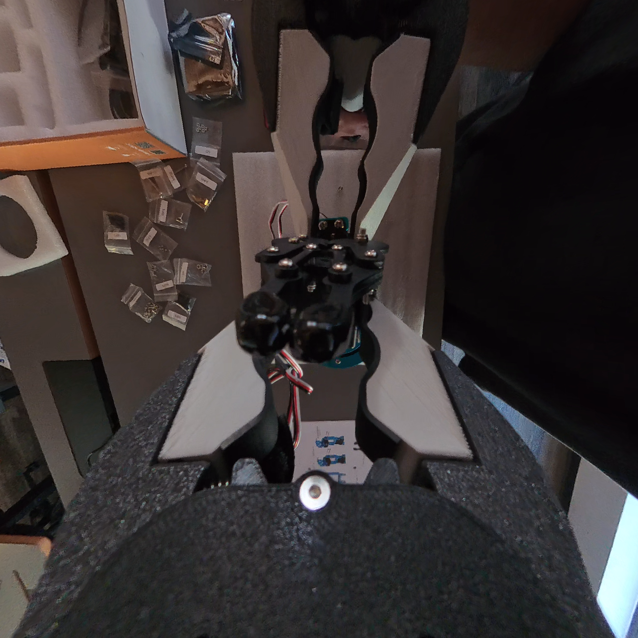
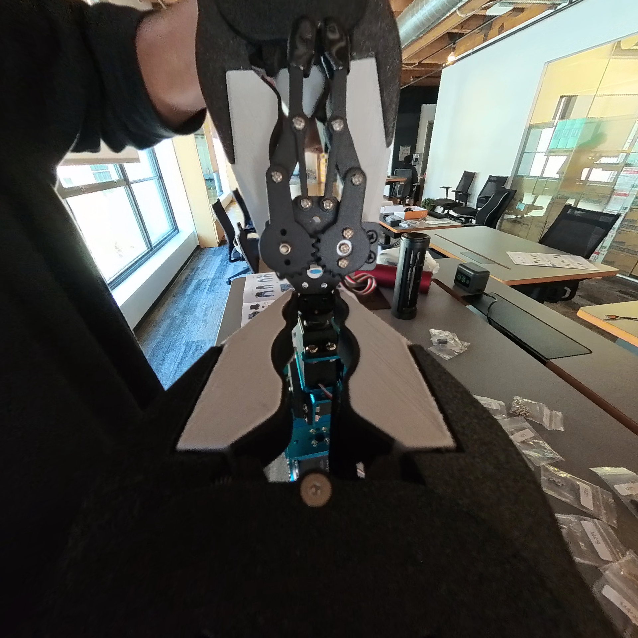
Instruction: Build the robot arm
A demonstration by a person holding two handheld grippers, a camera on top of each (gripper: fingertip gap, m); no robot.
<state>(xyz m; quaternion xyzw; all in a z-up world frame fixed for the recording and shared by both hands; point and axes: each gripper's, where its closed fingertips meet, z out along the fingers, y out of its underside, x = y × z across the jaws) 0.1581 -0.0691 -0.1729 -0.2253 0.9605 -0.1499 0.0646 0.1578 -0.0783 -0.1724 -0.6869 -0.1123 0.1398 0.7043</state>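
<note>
A small black robot claw (image 1: 321, 266) with silver screws sits on a blue and black servo stack (image 2: 316, 390) with red, white and black wires (image 1: 293, 376). My left gripper (image 1: 314, 345) has its white fingers around the claw's rubber-tipped end (image 1: 262, 324) and looks shut on it. It shows at the top of the right wrist view (image 2: 317, 86). My right gripper (image 2: 314, 317) is shut on the servo stack just below the claw's geared base (image 2: 314, 248). It shows opposite in the left wrist view (image 1: 336, 214). The assembly is held above a grey table (image 2: 518, 379).
Several small clear bags of screws (image 1: 162, 241) lie on the table, also at right (image 2: 552, 466). An orange and white box (image 1: 86, 145), white foam (image 1: 24, 221), an instruction sheet (image 2: 262, 293), a black cylinder (image 2: 411, 276) and a red one (image 2: 386, 276) stand nearby. A dark sleeve (image 2: 69, 207) fills the left. Both grippers' tips are close together, under 4 cm apart.
</note>
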